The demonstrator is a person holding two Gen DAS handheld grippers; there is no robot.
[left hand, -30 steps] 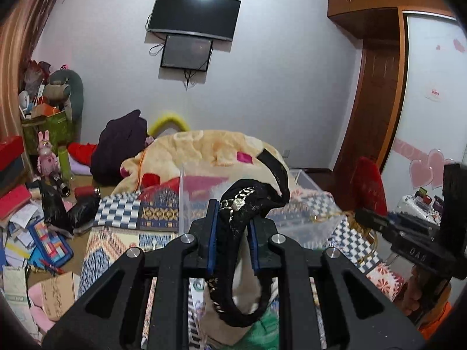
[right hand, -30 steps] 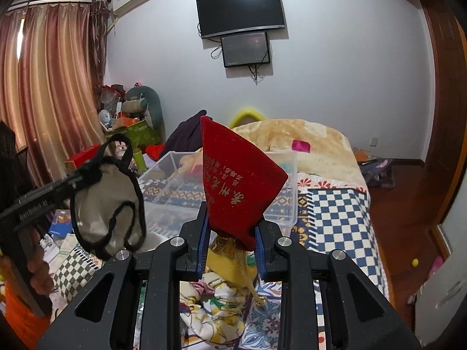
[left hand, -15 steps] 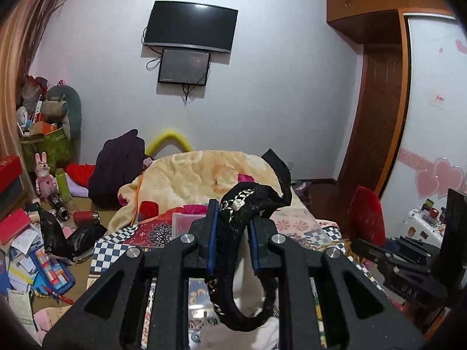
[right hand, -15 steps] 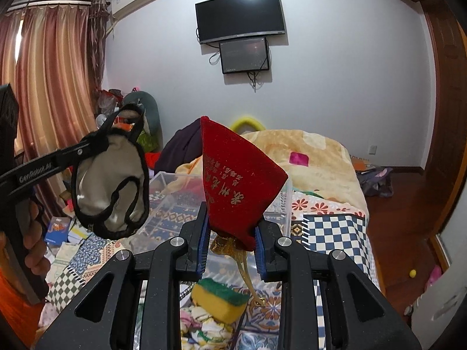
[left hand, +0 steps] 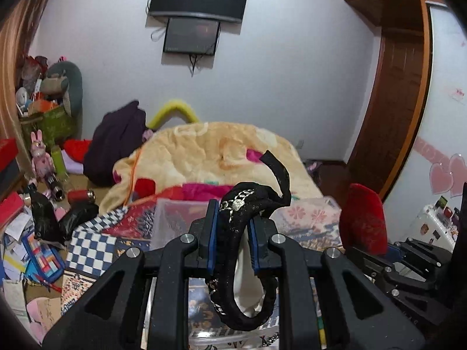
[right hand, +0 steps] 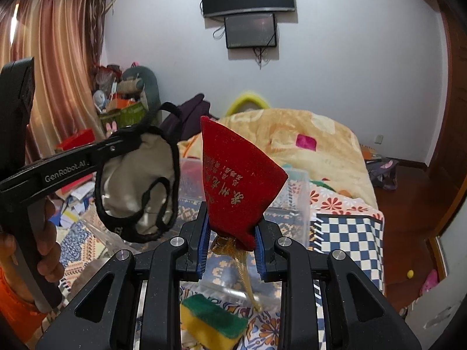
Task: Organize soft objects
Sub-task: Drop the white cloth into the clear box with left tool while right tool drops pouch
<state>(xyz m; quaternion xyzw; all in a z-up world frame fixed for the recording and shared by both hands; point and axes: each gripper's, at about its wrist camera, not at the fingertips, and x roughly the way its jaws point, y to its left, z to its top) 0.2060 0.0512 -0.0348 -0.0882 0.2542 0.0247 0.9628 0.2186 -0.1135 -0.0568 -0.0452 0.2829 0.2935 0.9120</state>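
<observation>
My left gripper [left hand: 232, 233] is shut on a black-trimmed cream fabric piece [left hand: 248, 265], held up in the air; it also shows in the right wrist view [right hand: 137, 180], hanging from the left gripper at the left. My right gripper [right hand: 232, 242] is shut on a red velvet pouch [right hand: 236, 186] with gold lettering and a gold drawstring; the pouch also shows in the left wrist view [left hand: 363, 218] at the right. A clear plastic bin [right hand: 294, 192] stands on the bed ahead of both grippers and also shows in the left wrist view [left hand: 175, 218].
A yellow-green sponge [right hand: 213, 318] lies on the patterned bedspread [right hand: 347, 233] below my right gripper. A beige blanket [left hand: 210, 151] is heaped at the far end. Clutter and toys [left hand: 43, 157] fill the floor at the left. A wooden door [left hand: 391, 110] is on the right.
Both grippers have risen with their items still held. The left gripper's view tipped back down a little, showing the bin again.
</observation>
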